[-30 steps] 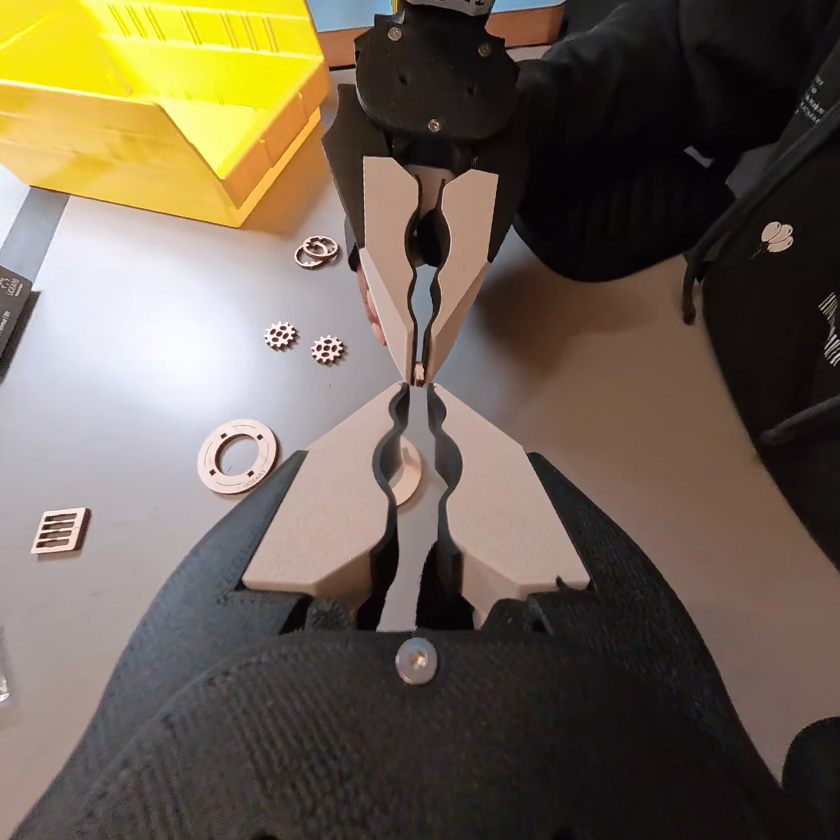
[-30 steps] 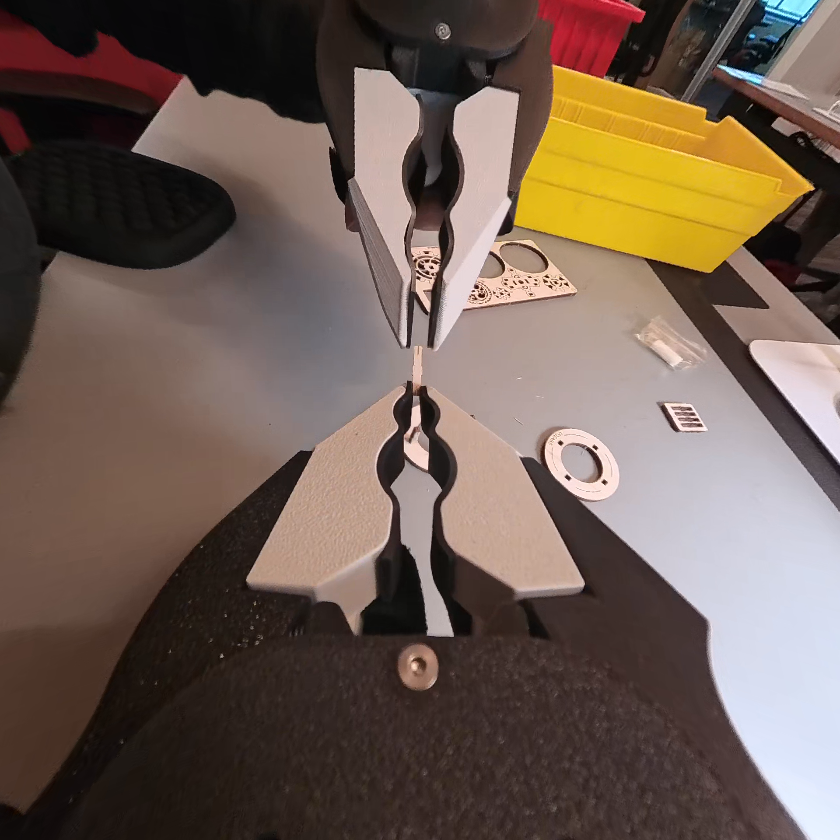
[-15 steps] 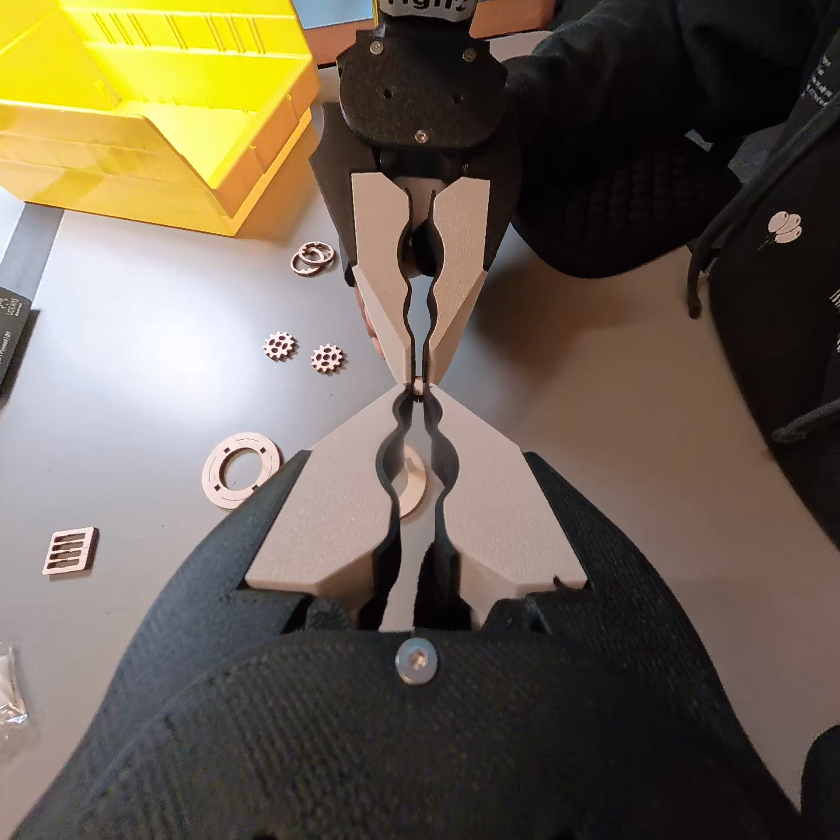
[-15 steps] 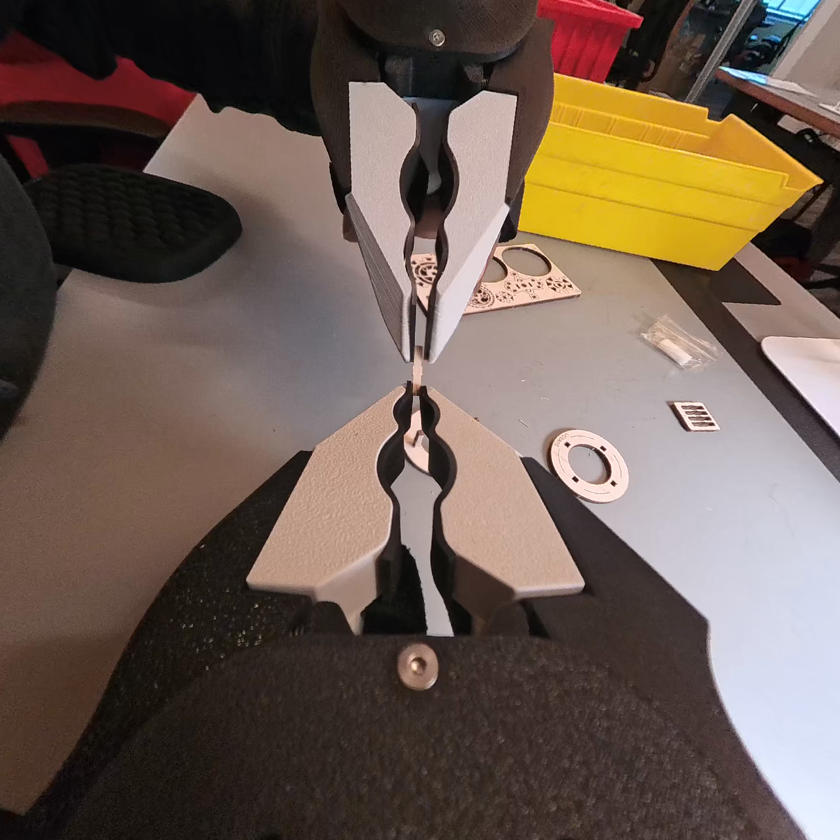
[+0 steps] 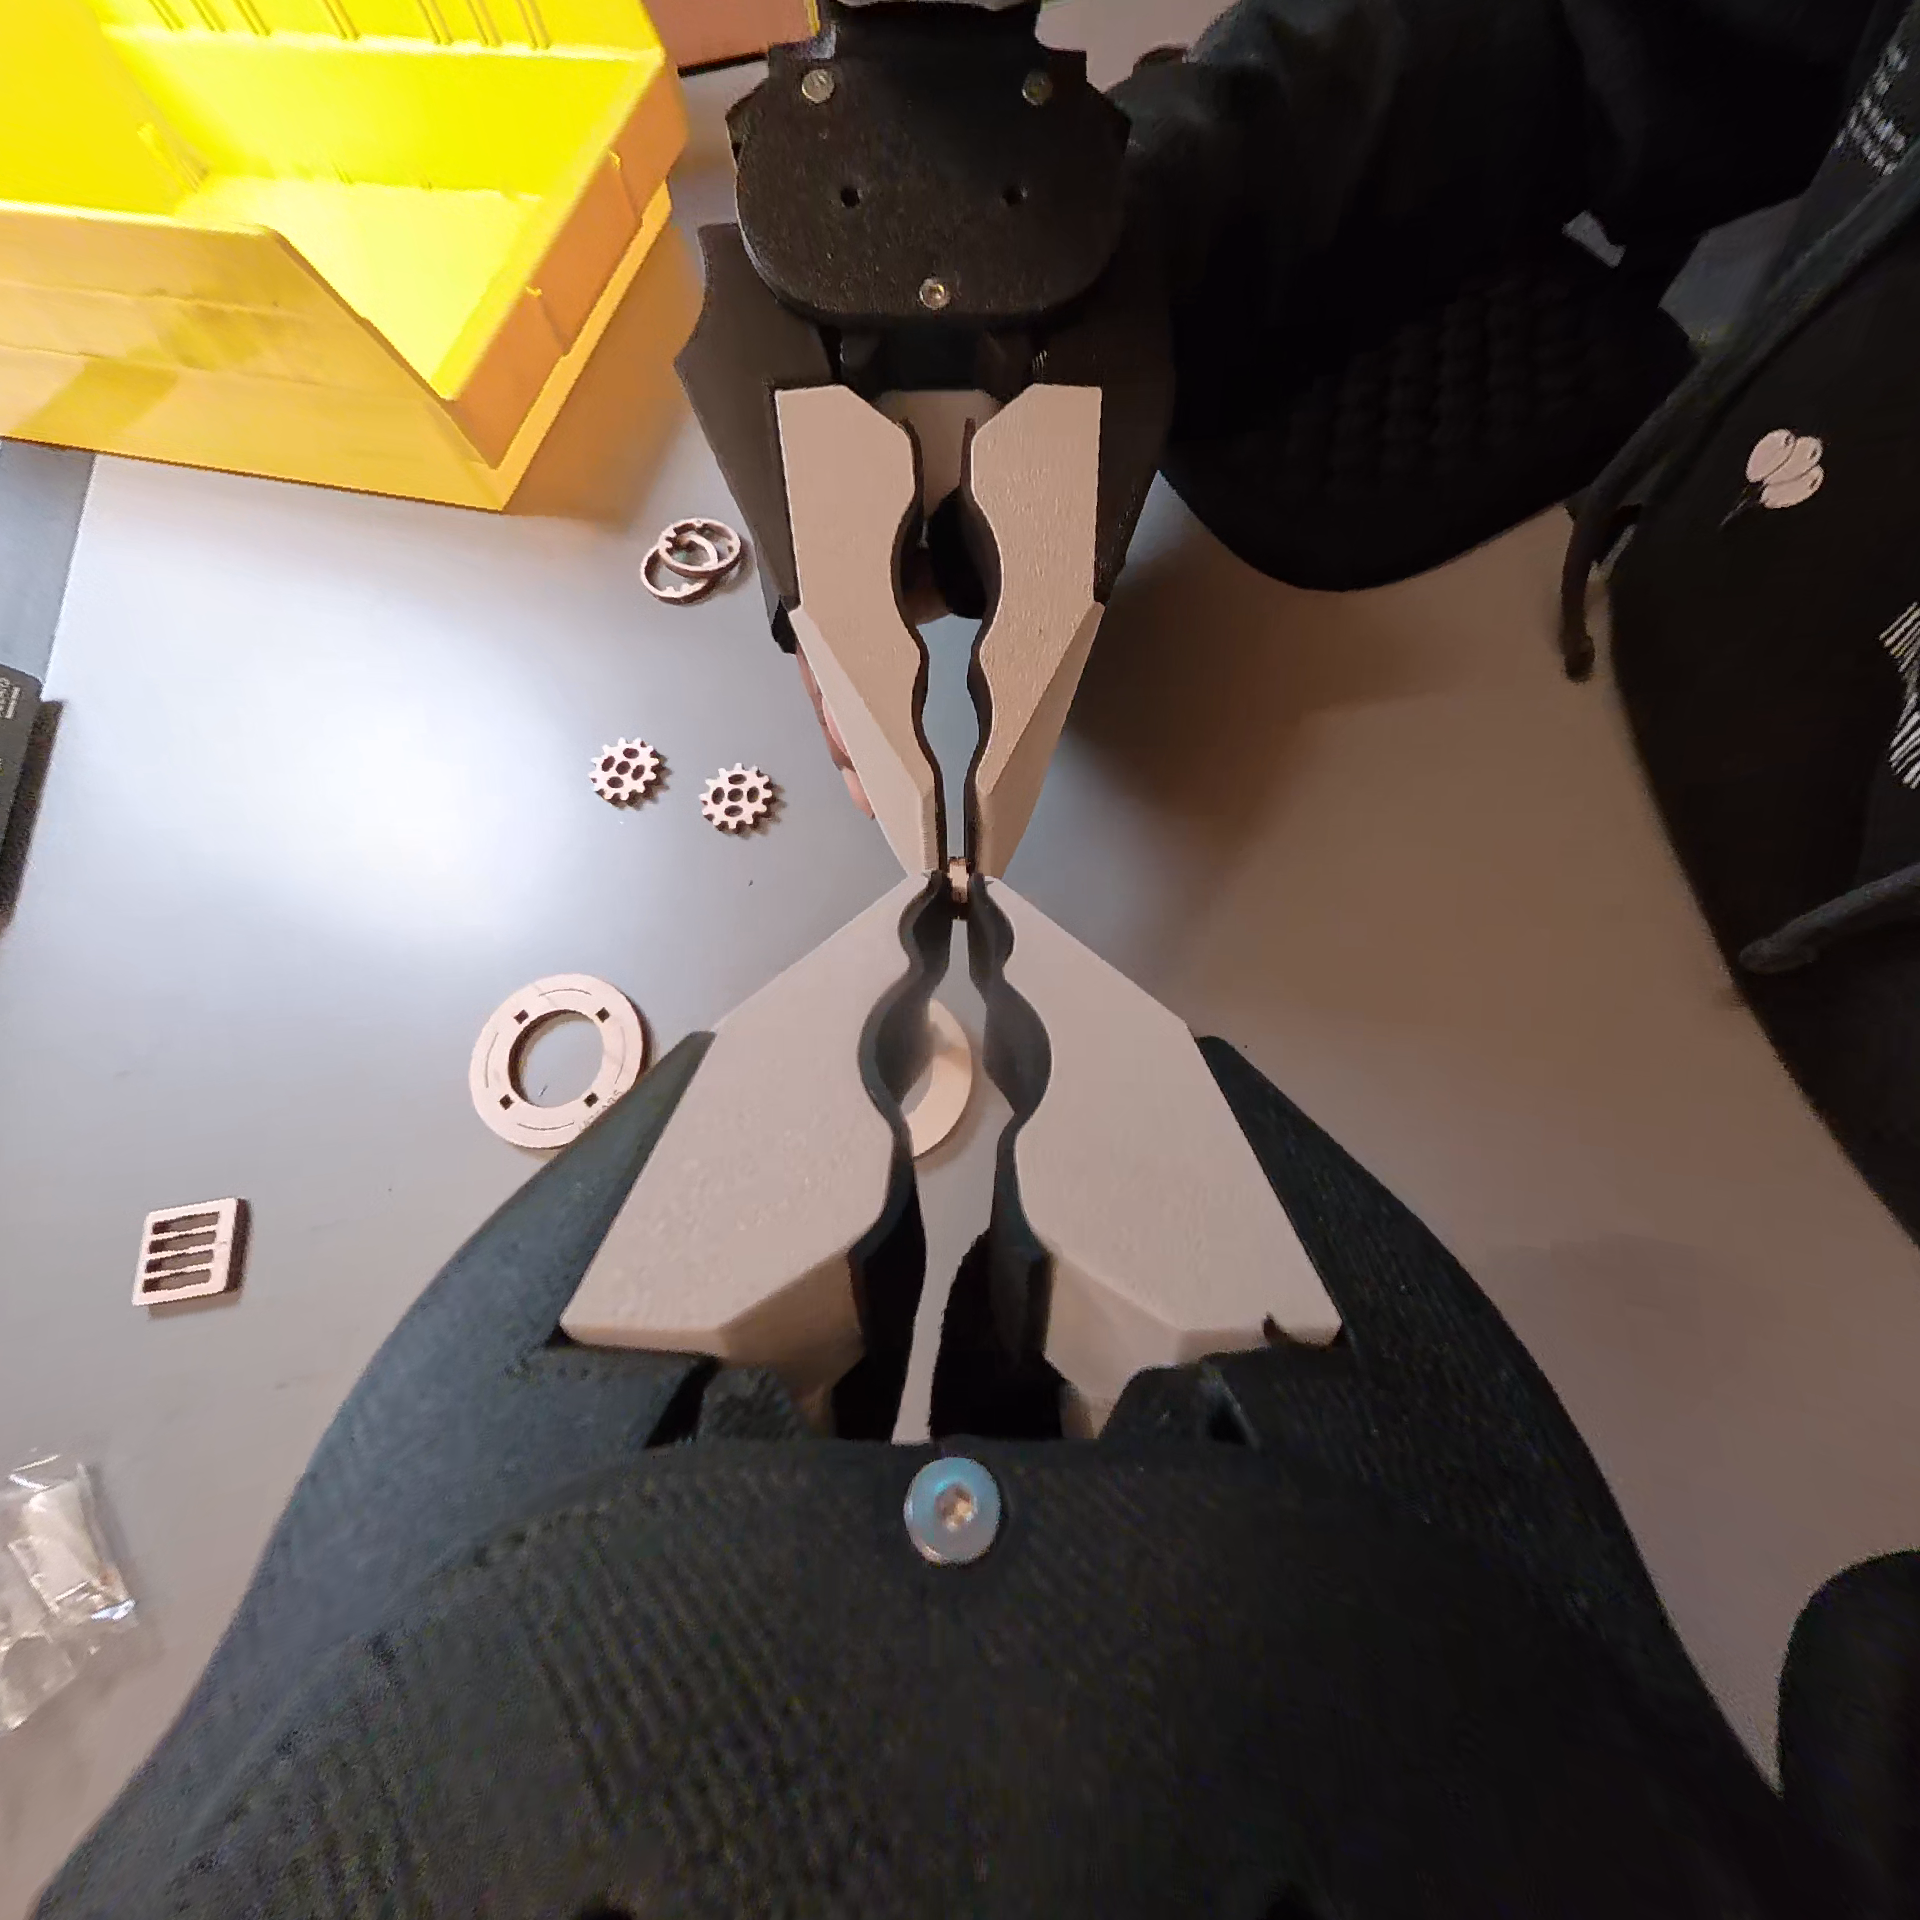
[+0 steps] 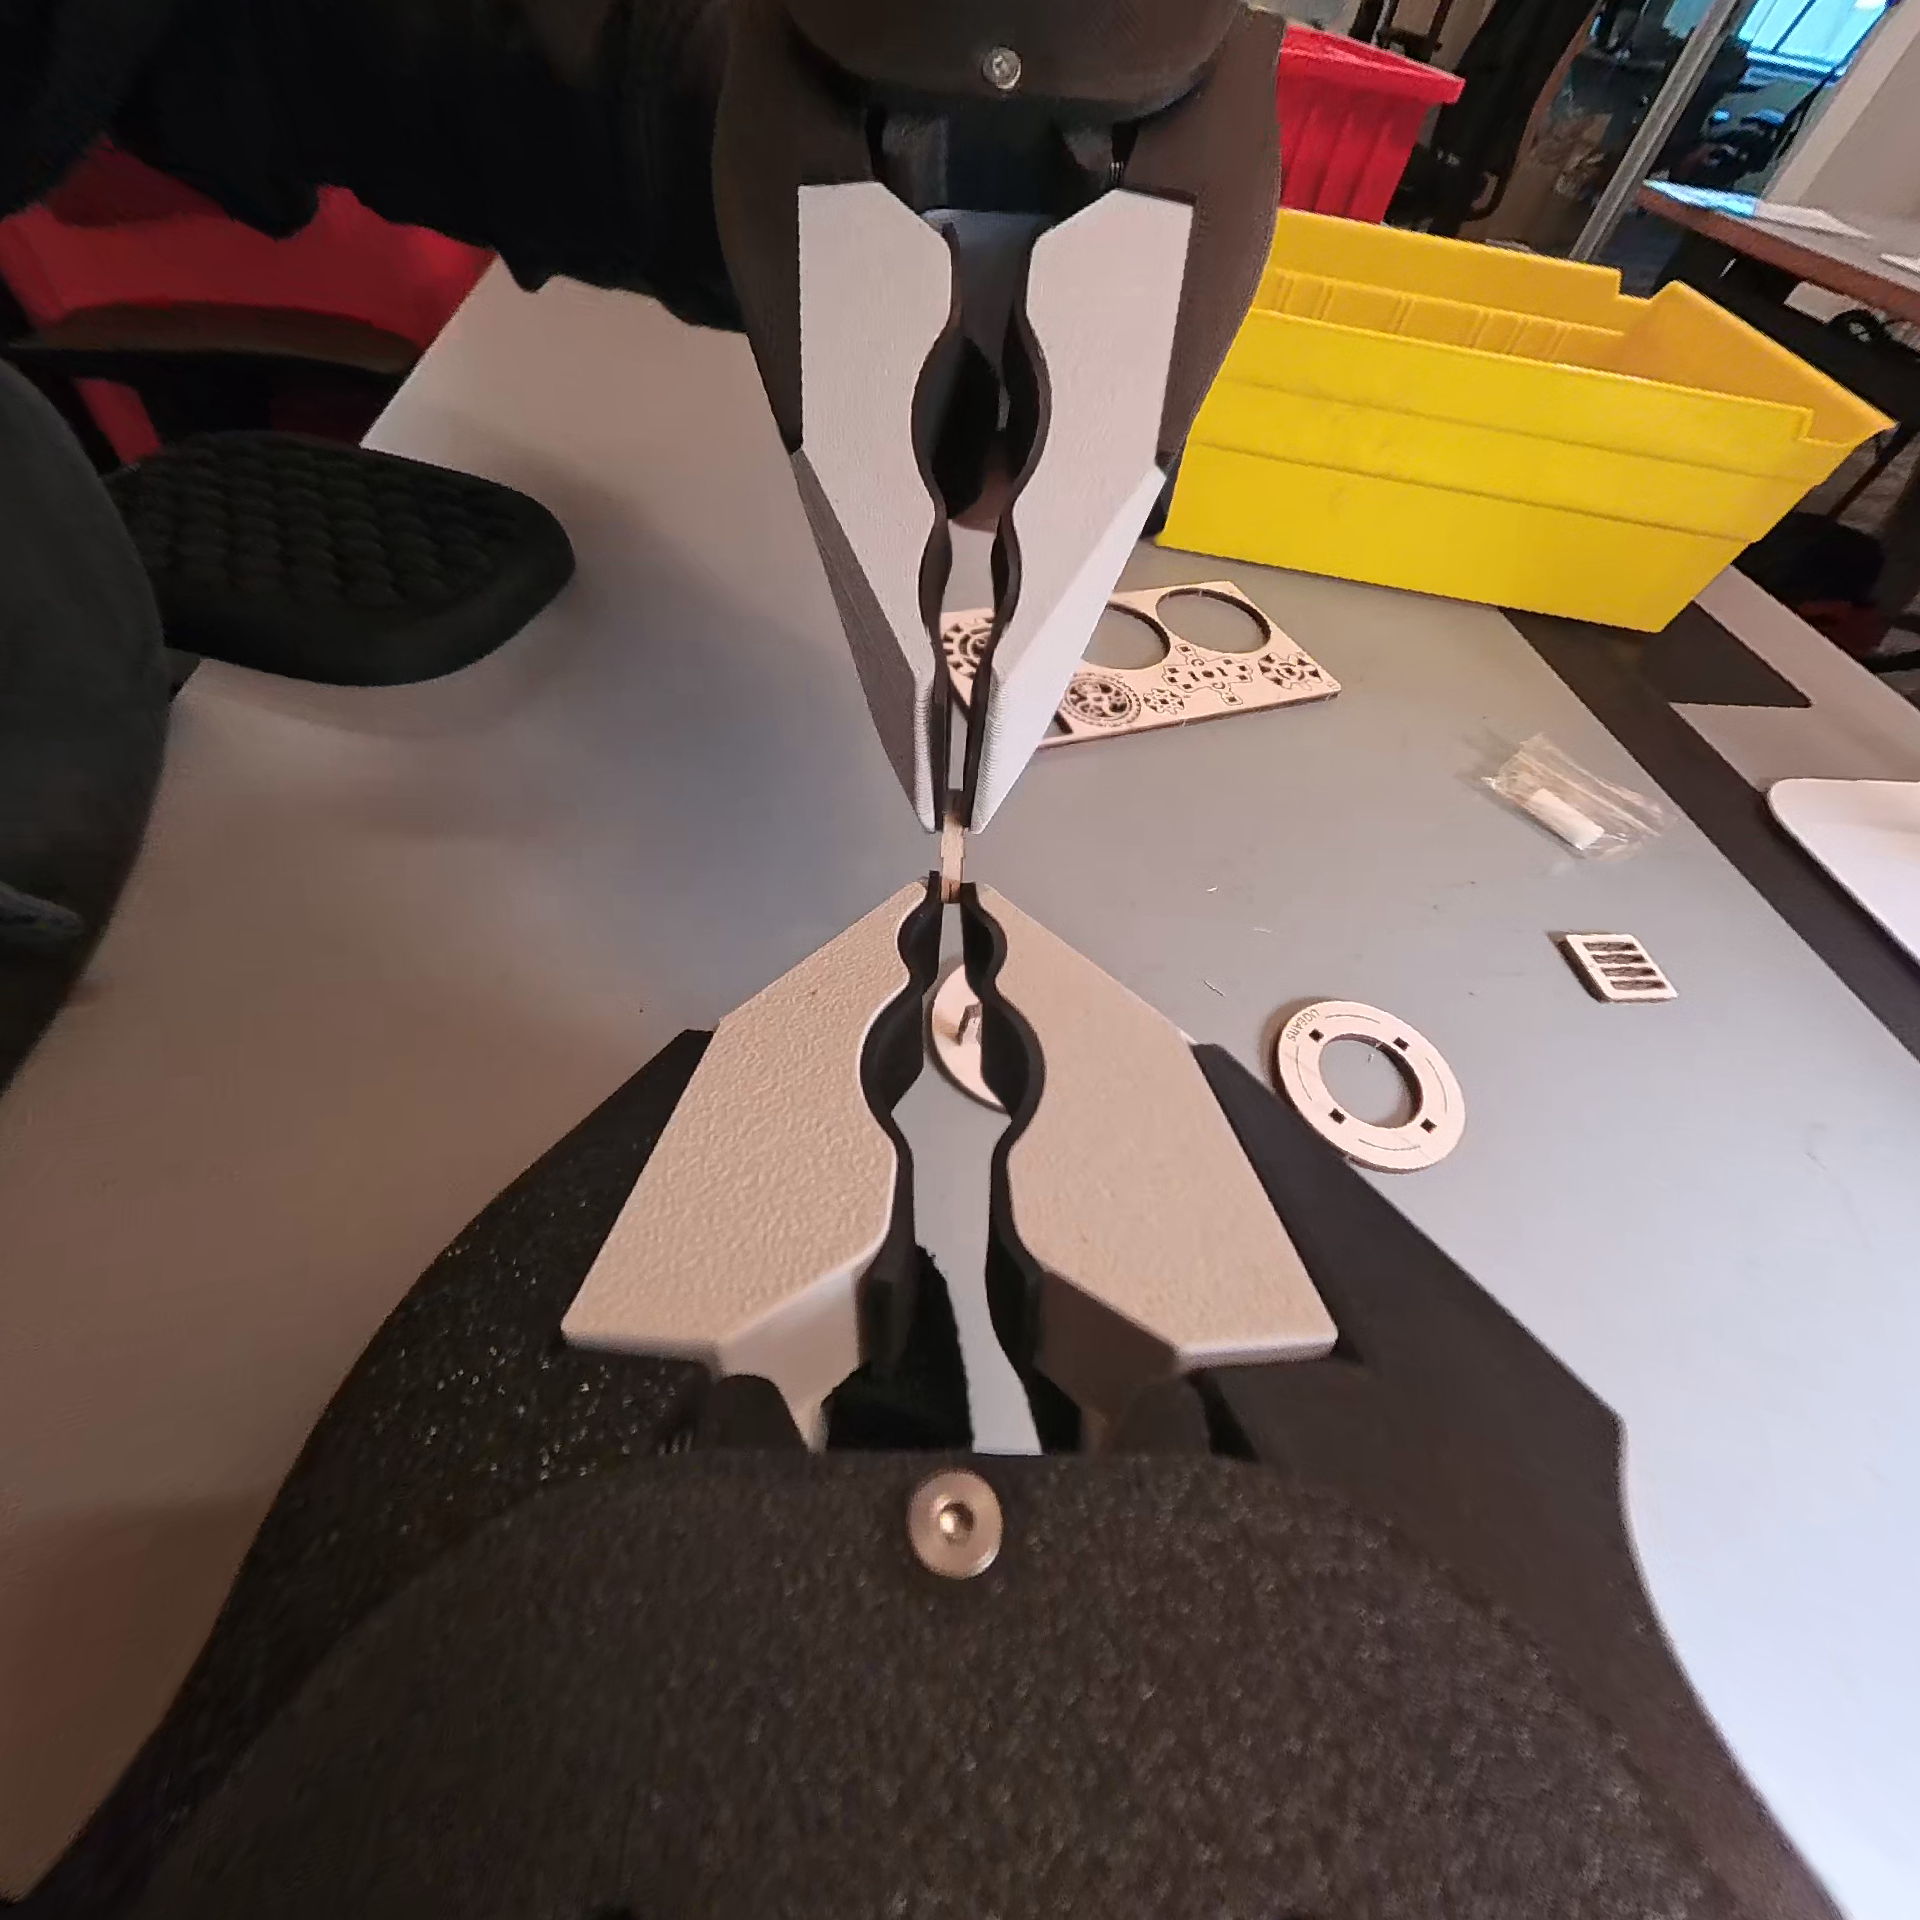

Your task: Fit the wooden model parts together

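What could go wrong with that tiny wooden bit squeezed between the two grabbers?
1. The small wooden piece is pinched only at the very tips of the left gripper and right gripper, tip to tip in the air. A little twist could flick it out.
2. It might then drop among the loose gears and ring on the table and get muddled.
3. It looks thin, so pushing crookedly might snap it.

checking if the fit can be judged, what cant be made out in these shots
- Small wooden piece: both views, shape and joint hidden between the fingers of the left gripper and right gripper.
- Wooden disc: mostly covered by the fingers.
- Yellow bin: cut off by the left view's edge.
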Available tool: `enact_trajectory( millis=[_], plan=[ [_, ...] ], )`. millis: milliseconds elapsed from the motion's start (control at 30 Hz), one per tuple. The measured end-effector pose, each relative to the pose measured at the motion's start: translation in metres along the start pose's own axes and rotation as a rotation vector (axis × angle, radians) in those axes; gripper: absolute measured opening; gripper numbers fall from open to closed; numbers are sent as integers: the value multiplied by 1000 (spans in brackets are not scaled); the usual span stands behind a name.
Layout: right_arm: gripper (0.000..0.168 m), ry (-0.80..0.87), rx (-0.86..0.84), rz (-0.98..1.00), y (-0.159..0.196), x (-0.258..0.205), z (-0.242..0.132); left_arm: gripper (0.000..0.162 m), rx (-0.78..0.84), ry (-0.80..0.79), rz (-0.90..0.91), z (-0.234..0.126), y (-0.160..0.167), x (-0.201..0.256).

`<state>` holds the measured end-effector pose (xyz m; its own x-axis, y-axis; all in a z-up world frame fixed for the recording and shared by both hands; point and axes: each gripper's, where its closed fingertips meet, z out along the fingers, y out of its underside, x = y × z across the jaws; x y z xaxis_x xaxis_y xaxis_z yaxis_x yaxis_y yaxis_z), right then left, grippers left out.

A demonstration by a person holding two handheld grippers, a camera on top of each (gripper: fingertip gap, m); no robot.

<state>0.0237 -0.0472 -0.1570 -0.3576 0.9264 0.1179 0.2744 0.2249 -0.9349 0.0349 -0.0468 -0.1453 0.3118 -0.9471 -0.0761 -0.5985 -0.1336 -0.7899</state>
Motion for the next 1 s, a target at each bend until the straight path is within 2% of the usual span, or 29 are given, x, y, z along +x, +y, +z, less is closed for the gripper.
enact_trajectory(
  millis=[133, 233, 367, 467, 667, 867, 1000],
  plan=[
    [5, 31, -84, -6, 15, 7, 3, 1, -109, 31, 42, -6, 10, -5],
    [10, 21, -216, 2, 38, 8, 9, 1, -186, 47, 70, -9, 20, -10],
    [10, 21, -355, -59, 58, 9, 19, 2, -284, 105, 93, -4, 39, -10],
    [0, 32, -399, -111, 62, 14, 26, 2, -338, 145, 122, 1, 52, -8],
    [0, -72, -461, -205, 67, 8, 34, 2, -396, 179, 179, 9, 68, -8],
    [0, -289, -515, -423, 74, -5, 11, 2, -427, 216, 206, 13, 71, 1],
    [0, -266, -513, -416, 67, 7, -1, 2, -413, 199, 201, 19, 68, 3]
  ],
)
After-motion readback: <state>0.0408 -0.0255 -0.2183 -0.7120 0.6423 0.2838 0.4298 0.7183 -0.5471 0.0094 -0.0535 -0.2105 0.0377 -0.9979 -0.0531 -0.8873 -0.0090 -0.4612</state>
